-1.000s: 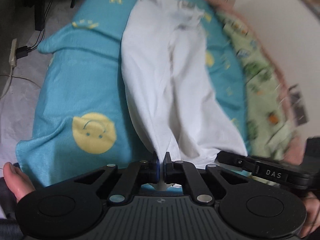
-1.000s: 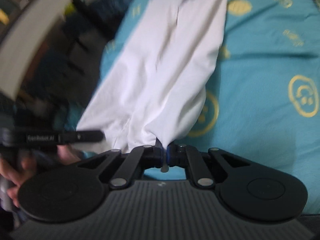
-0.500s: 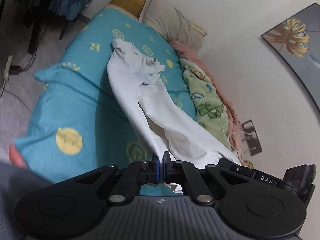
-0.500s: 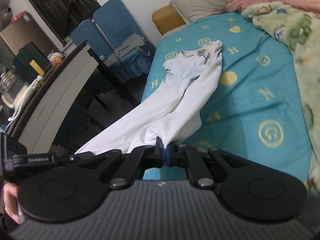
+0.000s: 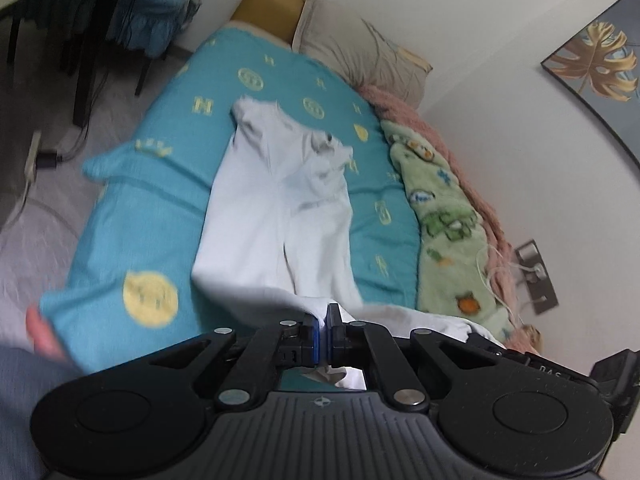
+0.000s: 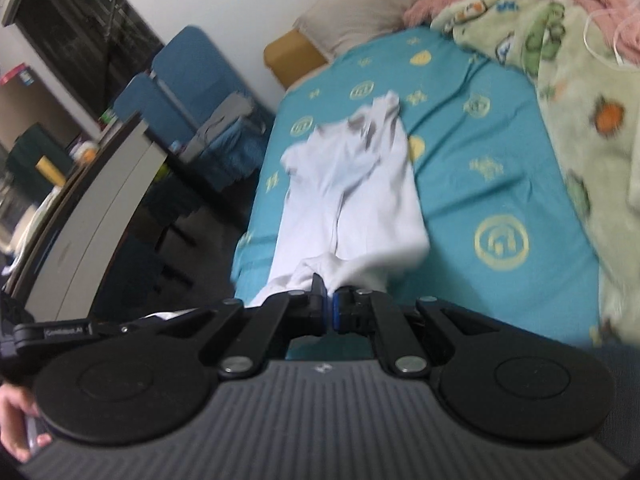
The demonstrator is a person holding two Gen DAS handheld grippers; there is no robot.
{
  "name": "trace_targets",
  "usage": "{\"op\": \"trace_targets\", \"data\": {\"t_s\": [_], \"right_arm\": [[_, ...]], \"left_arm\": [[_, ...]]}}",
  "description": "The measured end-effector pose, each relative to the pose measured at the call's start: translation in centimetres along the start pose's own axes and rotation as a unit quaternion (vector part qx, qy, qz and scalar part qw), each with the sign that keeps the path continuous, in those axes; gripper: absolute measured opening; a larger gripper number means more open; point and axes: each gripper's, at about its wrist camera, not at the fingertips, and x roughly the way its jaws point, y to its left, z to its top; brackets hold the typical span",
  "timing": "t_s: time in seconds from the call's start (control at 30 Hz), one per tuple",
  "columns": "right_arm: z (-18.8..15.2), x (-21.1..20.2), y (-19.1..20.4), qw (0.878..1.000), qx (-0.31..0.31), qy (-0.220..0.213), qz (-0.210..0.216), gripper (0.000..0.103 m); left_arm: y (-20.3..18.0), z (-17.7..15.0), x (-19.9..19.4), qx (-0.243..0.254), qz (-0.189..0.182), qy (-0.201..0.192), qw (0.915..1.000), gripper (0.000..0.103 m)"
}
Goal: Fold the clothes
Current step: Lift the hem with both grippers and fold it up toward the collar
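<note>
A white garment [image 5: 276,216] lies lengthwise on the teal bedspread [image 5: 136,216], its far end bunched near the pillows. My left gripper [image 5: 323,314] is shut on the near hem of it. My right gripper [image 6: 329,294] is shut on the same near end of the white garment [image 6: 356,200], to the right of the left one. The hem is lifted between the two grippers. The right gripper's body shows at the lower right of the left wrist view [image 5: 560,364].
A green patterned blanket [image 6: 580,92] and a pink blanket [image 5: 416,120] lie along the wall side of the bed. Pillows [image 5: 356,48] sit at the head. A desk [image 6: 80,208] and blue chairs [image 6: 188,80] stand off the bed's open side.
Both grippers have pulled back and up from the bed with the hem held. The garment now lies stretched along the bedspread and its near part sags lower than half a second ago.
</note>
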Motion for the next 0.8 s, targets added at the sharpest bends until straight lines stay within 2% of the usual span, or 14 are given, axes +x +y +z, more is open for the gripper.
{"op": "trace_targets", "data": {"t_s": [0.23,0.43,0.6,0.8], "right_arm": [[6.8,7.6,0.5,0.999,-0.023,-0.03,-0.026,0.007],[10.1,15.2,-0.7,0.996,-0.056,-0.053,-0.048,0.007],[10.9,21.8,-2.6,0.993,-0.082,-0.059,-0.055,0.007],[10.2,28.6,-4.6,0.99,-0.119,-0.043,-0.069,0.008]], "left_arm": [[-1.6,8.0,6.5,0.039,0.048,-0.058,0.9964,0.003],[-0.8,12.8,13.3,0.093,0.108,-0.096,0.9851,0.004],[1.5,14.4,19.8,0.128,0.129,-0.099,0.9784,0.004],[5.3,14.4,26.3,0.143,0.134,-0.083,0.9771,0.004]]}}
